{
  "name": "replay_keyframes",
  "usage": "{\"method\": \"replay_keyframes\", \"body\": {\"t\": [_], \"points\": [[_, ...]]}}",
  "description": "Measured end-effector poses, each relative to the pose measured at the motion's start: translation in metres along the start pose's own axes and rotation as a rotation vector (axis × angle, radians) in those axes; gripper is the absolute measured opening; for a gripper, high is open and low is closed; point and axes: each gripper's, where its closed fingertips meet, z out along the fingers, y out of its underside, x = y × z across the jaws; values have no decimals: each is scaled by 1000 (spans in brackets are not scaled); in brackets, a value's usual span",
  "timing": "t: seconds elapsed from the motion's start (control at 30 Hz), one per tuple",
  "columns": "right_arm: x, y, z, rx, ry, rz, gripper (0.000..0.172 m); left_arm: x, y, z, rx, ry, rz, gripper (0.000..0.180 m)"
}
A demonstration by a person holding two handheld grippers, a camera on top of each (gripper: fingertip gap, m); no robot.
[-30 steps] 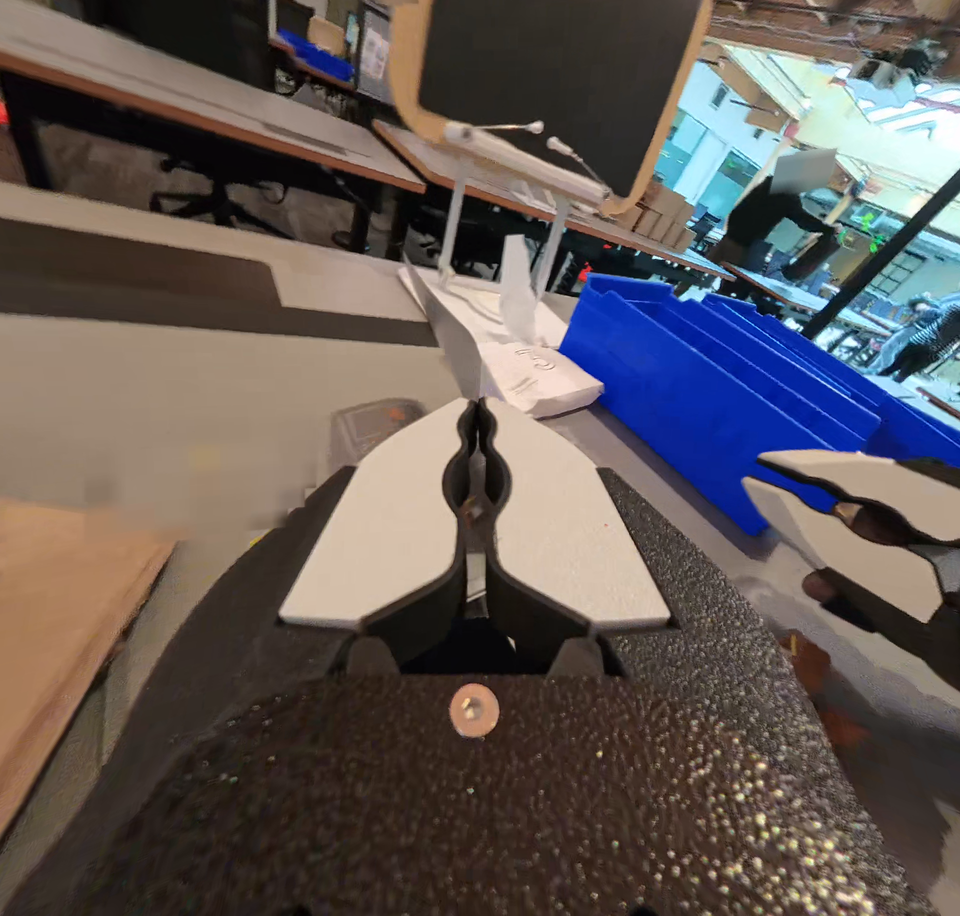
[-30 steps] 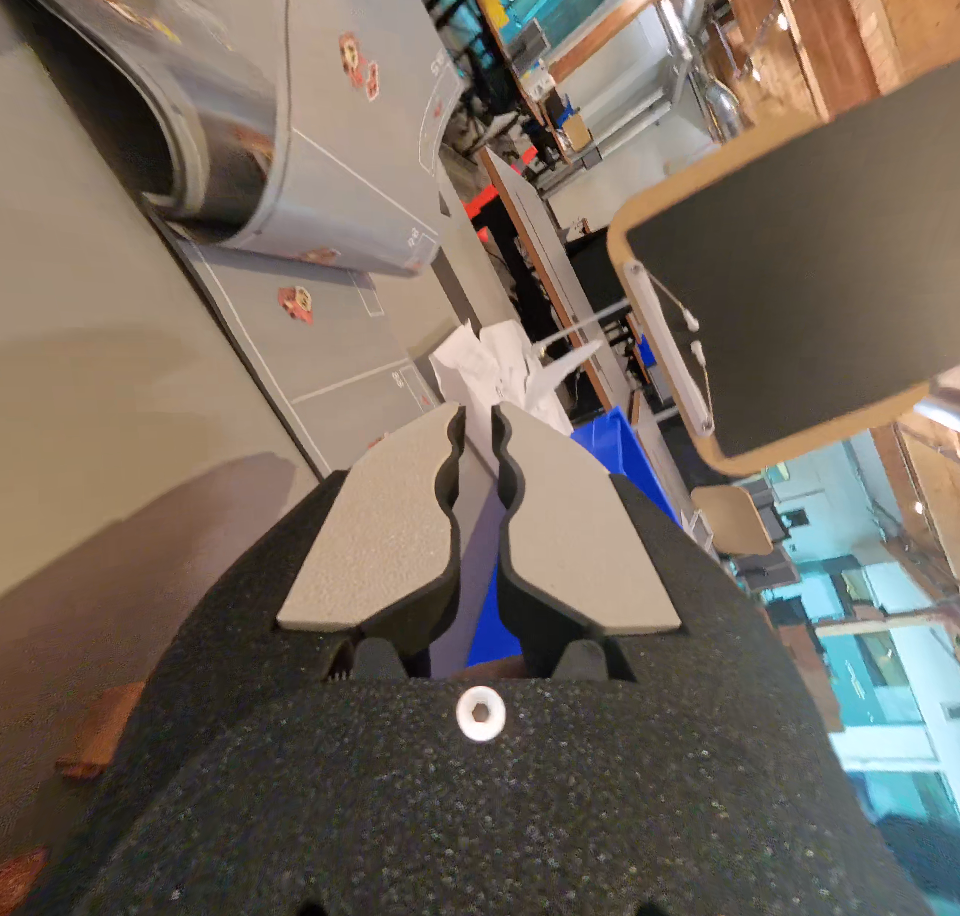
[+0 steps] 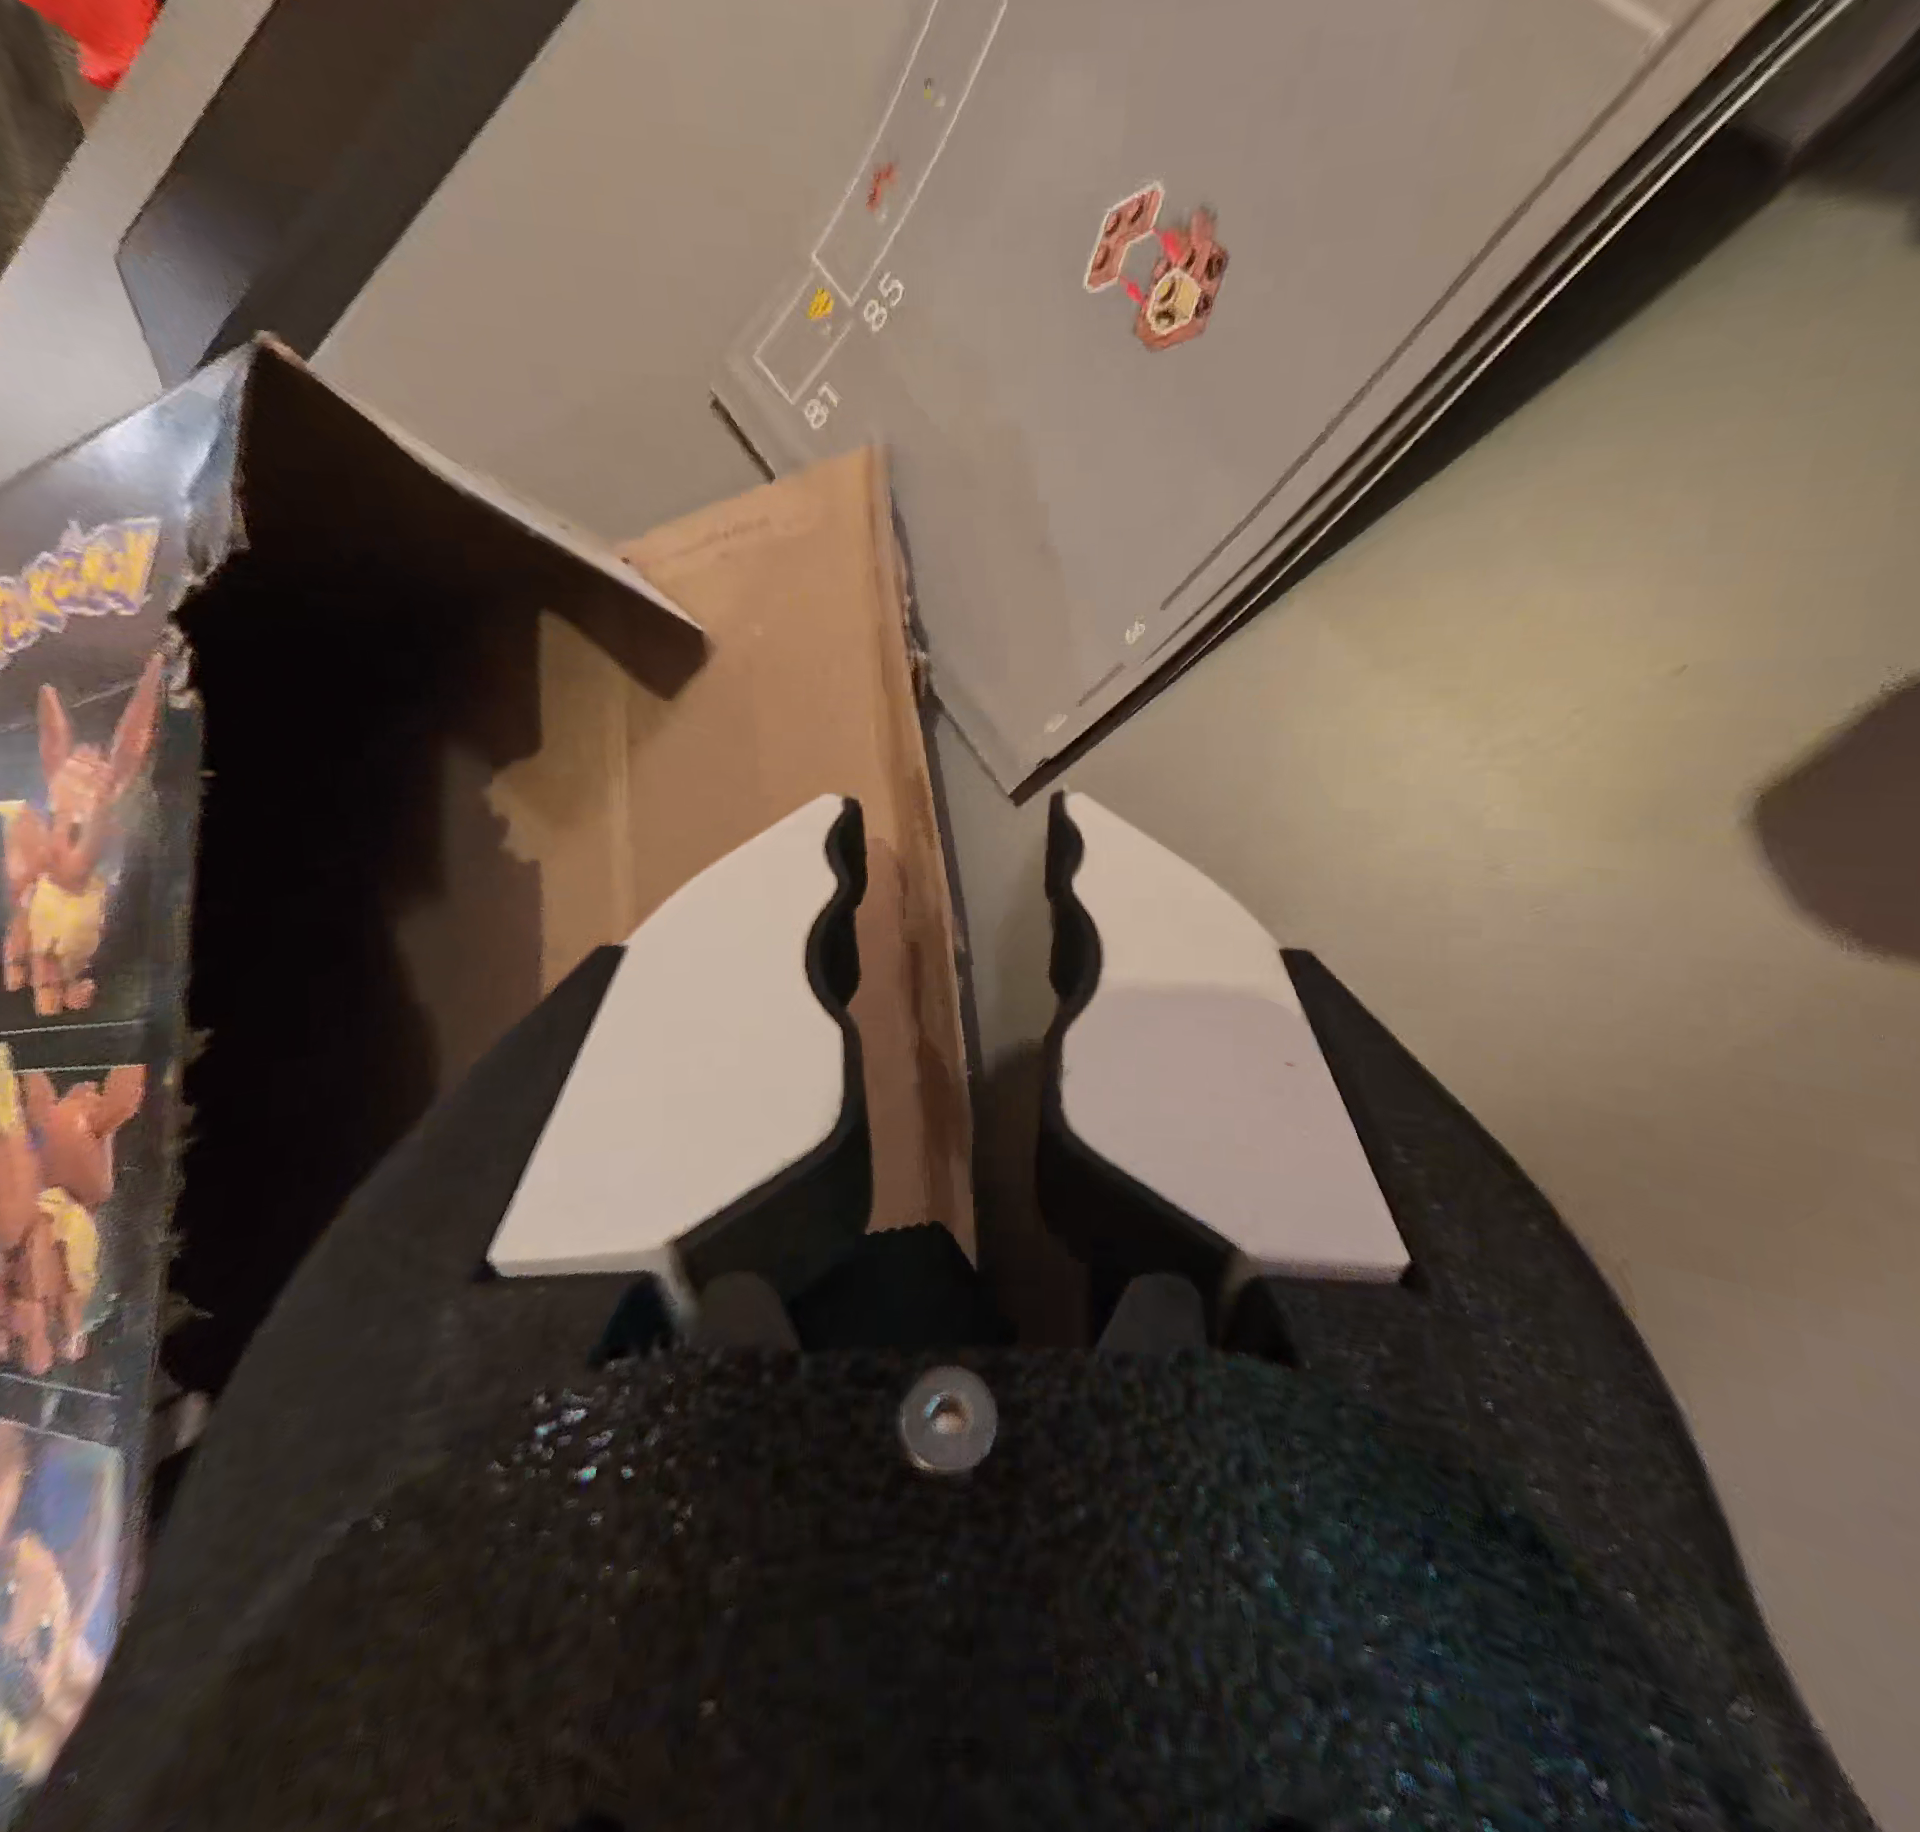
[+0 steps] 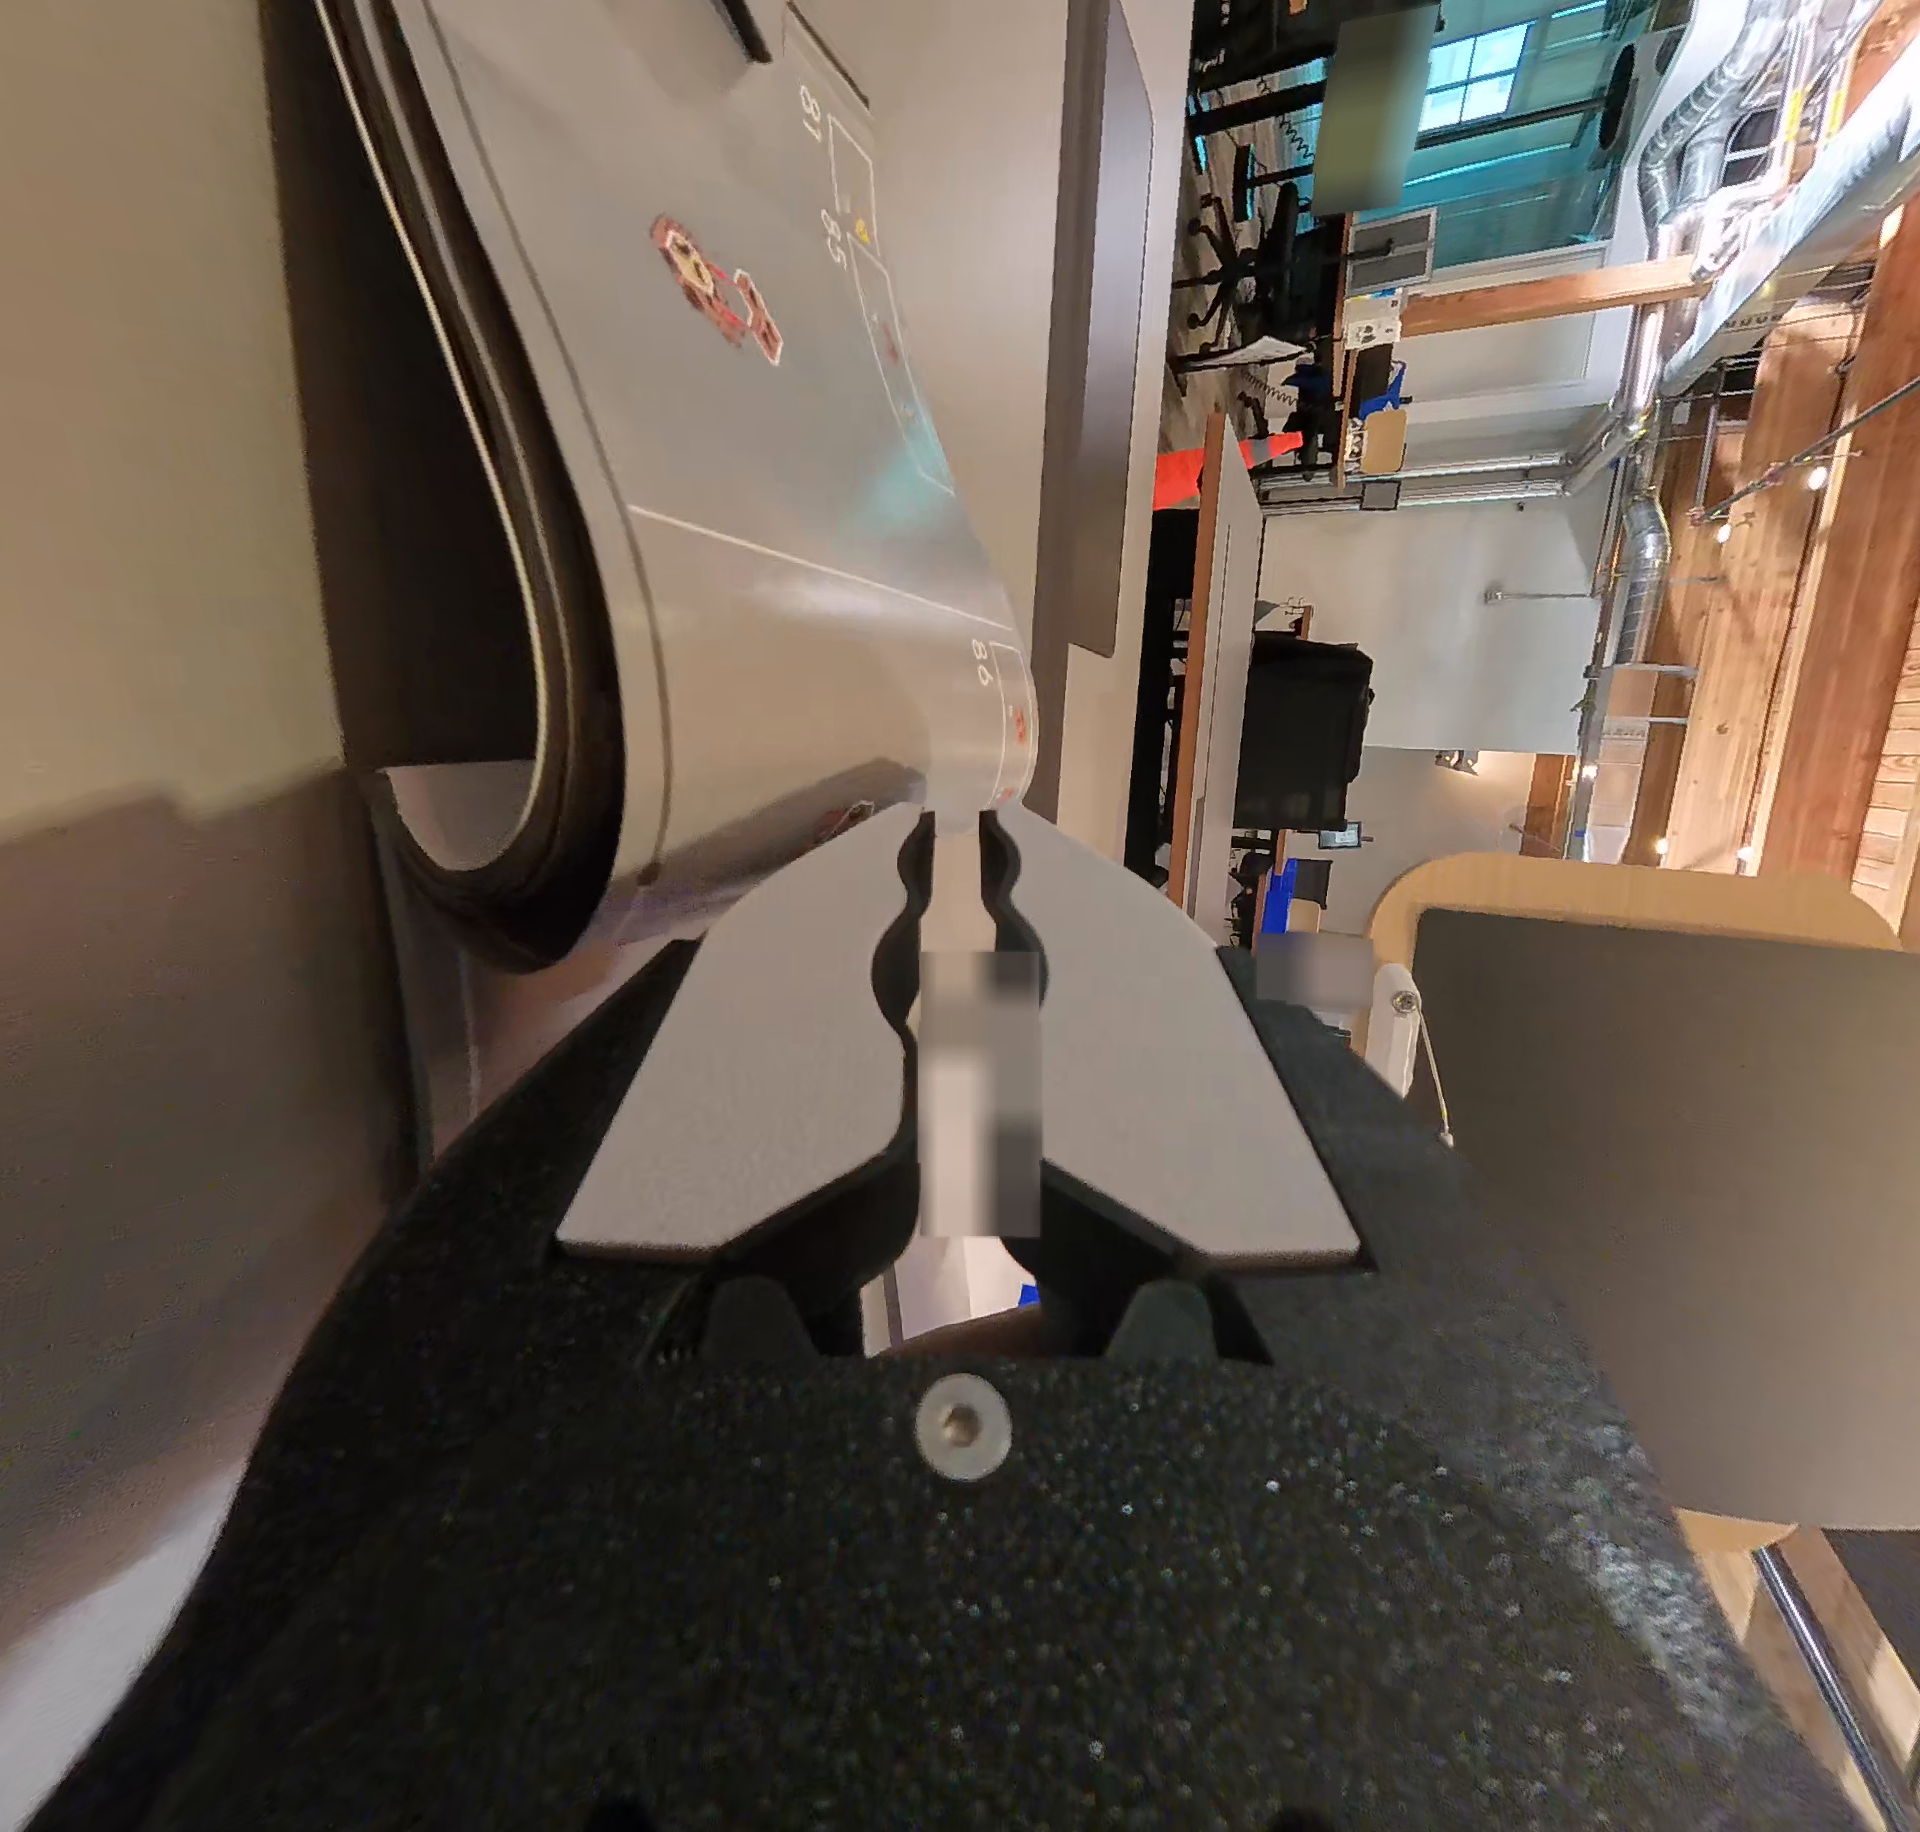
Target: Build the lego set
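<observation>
My left gripper (image 3: 951,806) is open. The brown cardboard flap (image 3: 790,639) of an opened printed box (image 3: 83,847) stands edge-on between its fingers, close to the left pad, and neither pad presses on it. A grey instruction booklet (image 3: 1247,328) lies open on the table just beyond. My right gripper (image 4: 954,821) has its jaws a narrow gap apart. The corner (image 4: 977,743) of the booklet's curled top page (image 4: 727,432) reaches that gap at the tips, and the pads do not clamp it.
The booklet's other pages (image 4: 540,691) curl up in a roll on the grey table (image 4: 156,432). A black board with a wooden rim (image 4: 1662,1211) stands to the right. Desks and chairs fill the room behind. Across from one pair of fingers to the other is roughly 20 cm.
My left gripper has swung down from over the table to the box flap, and its jaws have gone from shut to open. My right gripper has moved up to the booklet's page corner with its gap unchanged.
</observation>
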Motion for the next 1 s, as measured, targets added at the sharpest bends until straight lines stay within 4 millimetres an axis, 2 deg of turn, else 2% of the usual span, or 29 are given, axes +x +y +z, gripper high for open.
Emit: {"method": "replay_keyframes", "body": {"t": [0.07, 0.13, 0.23, 0.4, 0.53, 0.7, 1.0], "points": [[-1, -2, 0, 1, -5, -7, 8, -6, 9, 2, -61, -57, 40, 25], [-2, -5, 1, 7, -7, -12, 8, -8, 15, 4, -103, -74, 54, 9], [-2, -9, 2, 9, -13, -18, 8, -11, 18, 5, -115, -79, 39, 2], [-2, -14, 5, 8, -25, -25, 8, -14, 14, -2, -91, -81, 12, 1], [-4, -16, 7, 3, -35, -41, 8, -9, 11, -6, -83, -51, 13, 1], [-5, -20, 9, 1, -45, -72, 8, 4, 10, -5, -95, -15, 46, 2], [-4, -23, 11, 5, -50, -121, 8, 8, 11, -2, -96, -5, 67, 5]]}}
